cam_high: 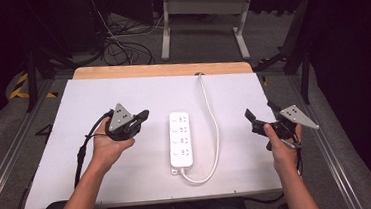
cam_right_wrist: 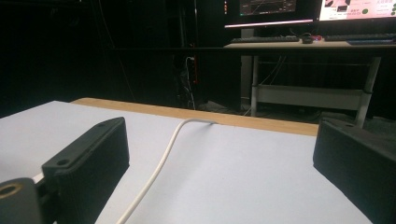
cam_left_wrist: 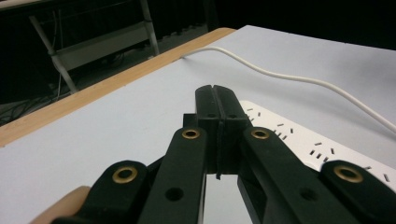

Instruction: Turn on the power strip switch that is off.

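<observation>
Two hand-held black two-finger grippers sit over the white-topped counter (cam_high: 105, 191) with its pale wooden far edge, one at each side of a white rectangular plastic power strip (cam_high: 180, 138).

Left gripper (cam_high: 143, 115): held in the person's left hand (cam_high: 107, 146) just left of the strip, tip pointing toward it. In the left gripper view the fingers (cam_left_wrist: 219, 100) are pressed together with nothing between them, above bare counter; the strip's slotted face lies just beyond and to their right.

Power strip: flat at the counter's centre, long axis running away from the person, four socket groups facing up. Its white round cable (cam_high: 214, 127) leaves the near end, loops right, and runs to the far edge. No lettering on the strip is legible.

Right gripper (cam_high: 259, 112): held in the right hand (cam_high: 282, 149) well right of the strip. In the right gripper view its fingers (cam_right_wrist: 88, 163) stand wide apart, holding nothing, with the cable passing between them on the counter.
</observation>
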